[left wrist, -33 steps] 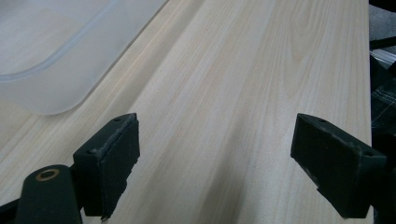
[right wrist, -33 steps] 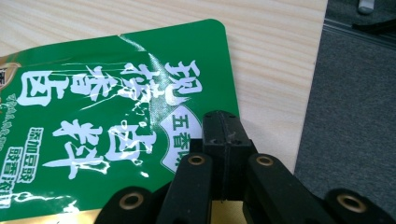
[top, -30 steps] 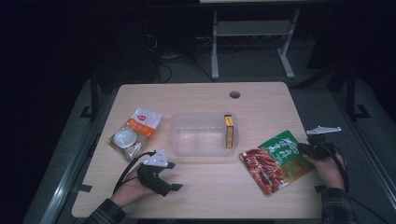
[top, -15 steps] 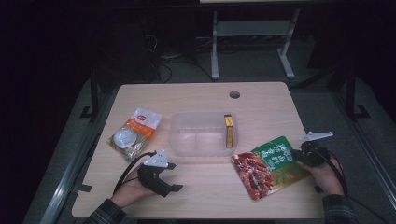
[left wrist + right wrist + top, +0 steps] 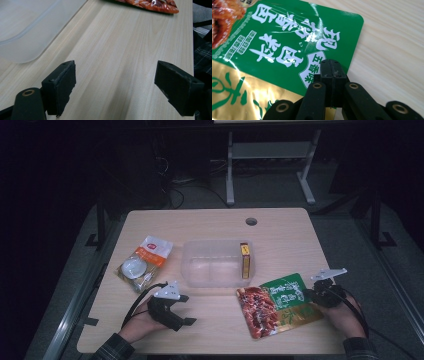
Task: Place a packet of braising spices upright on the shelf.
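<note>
A flat snack bag [image 5: 277, 302], green and gold with a red food picture, lies on the wooden table [image 5: 210, 227] at the front right. My right gripper [image 5: 311, 295] is shut on the bag's right edge; in the right gripper view its jaws [image 5: 331, 72] meet on the green corner of the bag [image 5: 282, 45]. My left gripper [image 5: 186, 310] rests on the table at the front left, pointing right. Its jaws [image 5: 118, 87] stand wide open over bare wood with nothing between them. The bag's red end [image 5: 150, 3] lies far ahead of them.
A clear plastic container [image 5: 200, 265] sits mid-table with a slim yellow box [image 5: 244, 260] standing along its right wall; its corner [image 5: 30, 25] is left of my left jaws. An orange and white packet [image 5: 145, 262] lies at the left. A cable hole [image 5: 251, 221] is at the back.
My right gripper has moved left across the table with the snack bag in it, so the bag now lies closer to the container. The left gripper has stayed put.
</note>
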